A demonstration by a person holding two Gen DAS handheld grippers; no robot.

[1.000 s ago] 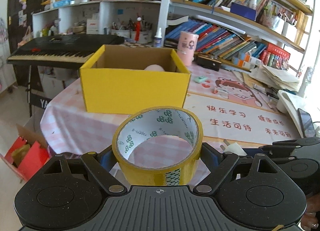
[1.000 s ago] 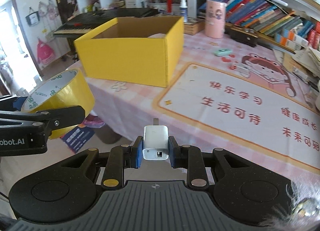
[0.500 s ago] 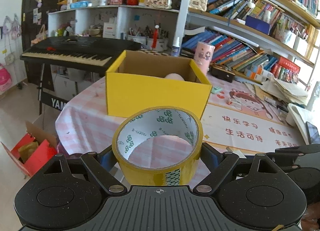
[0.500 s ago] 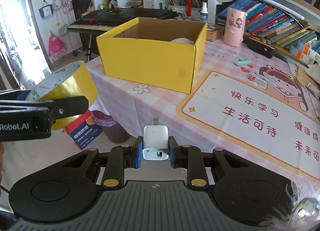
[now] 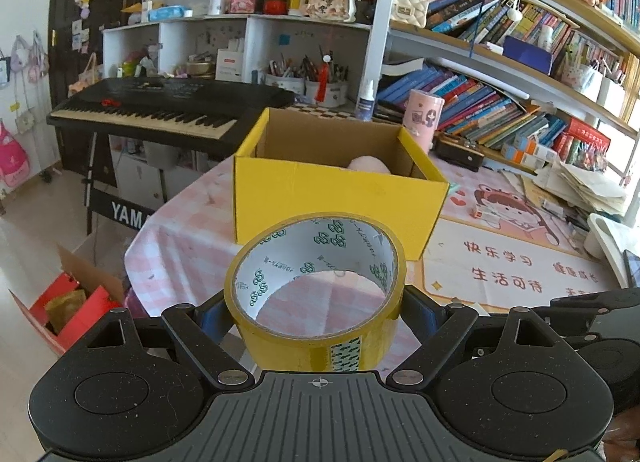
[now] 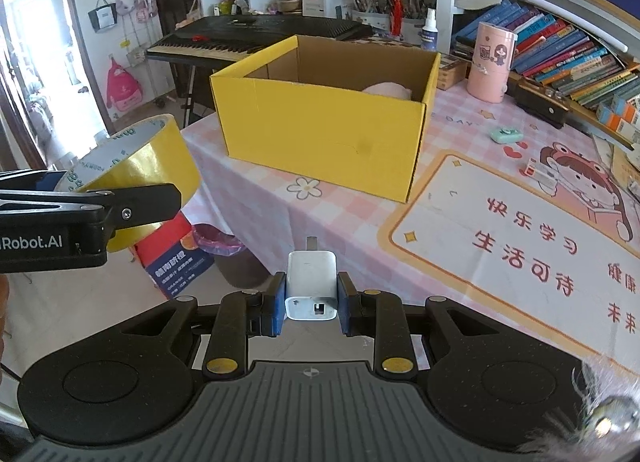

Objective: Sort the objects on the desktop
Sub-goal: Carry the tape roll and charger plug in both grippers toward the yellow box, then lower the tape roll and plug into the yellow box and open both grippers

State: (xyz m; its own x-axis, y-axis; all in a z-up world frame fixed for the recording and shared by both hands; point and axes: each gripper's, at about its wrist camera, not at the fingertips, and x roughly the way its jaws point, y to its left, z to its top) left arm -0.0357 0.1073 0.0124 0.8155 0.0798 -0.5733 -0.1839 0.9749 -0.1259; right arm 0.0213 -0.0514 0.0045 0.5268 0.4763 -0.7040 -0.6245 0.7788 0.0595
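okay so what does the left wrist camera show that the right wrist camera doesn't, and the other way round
Left wrist only: the red box on the floor, and the left tool seen from behind, shut on the yellow tape roll.

Right wrist only: the right tool shut on a white charger, the mint-green item on the tablecloth, and the bin under the table edge.

Both: the yellow box holding something pink, the keyboard, the pink canister and the tape roll.

Both wrist cameras look forward and downward from off the surface's (image 6: pixel 256 198) edge; both take in the yellow box (image 5: pixel 336 202) and bookshelves (image 5: pixel 500 74).
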